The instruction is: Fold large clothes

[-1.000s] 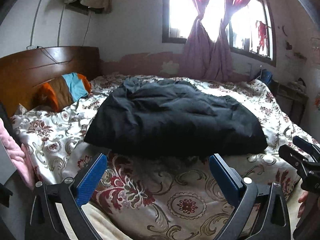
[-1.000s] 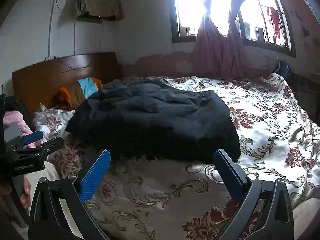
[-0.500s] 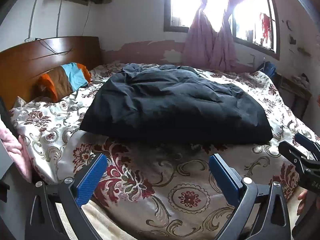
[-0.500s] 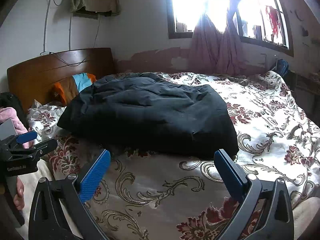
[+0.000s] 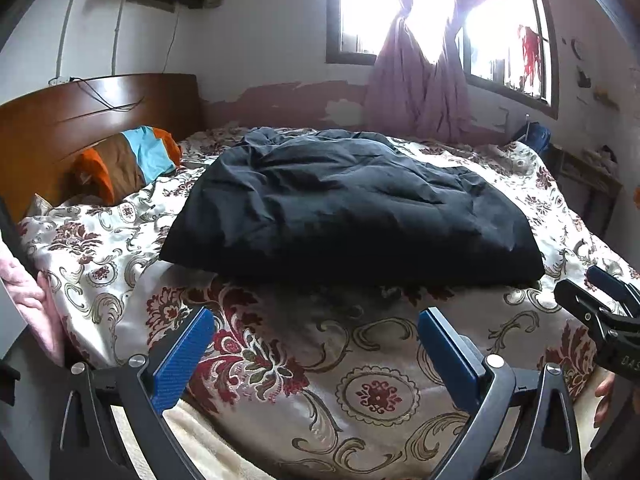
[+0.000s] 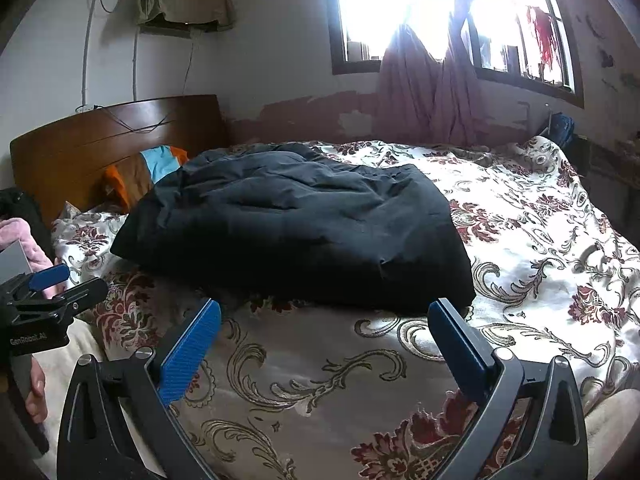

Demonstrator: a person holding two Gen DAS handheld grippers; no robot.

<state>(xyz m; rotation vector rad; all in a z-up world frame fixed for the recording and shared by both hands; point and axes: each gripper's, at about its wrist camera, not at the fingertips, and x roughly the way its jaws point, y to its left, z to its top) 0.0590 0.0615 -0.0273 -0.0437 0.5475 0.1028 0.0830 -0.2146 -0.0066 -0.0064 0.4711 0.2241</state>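
Both your left gripper [image 5: 312, 344] and right gripper [image 6: 326, 336] hang wide and empty before the dark garment [image 5: 352, 208], which lies bunched mid-bed (no neat folds visible); folding looks hardly begun.

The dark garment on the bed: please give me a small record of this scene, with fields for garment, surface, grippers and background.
garment: black garment, bulky, creased, lying in a rough rectangle, not gripped
surface: floral bedspread
left gripper: open, empty, short of the garment's near edge
right gripper: open, empty, near the garment's near edge
background: wooden headboard; striped pillow; window curtain
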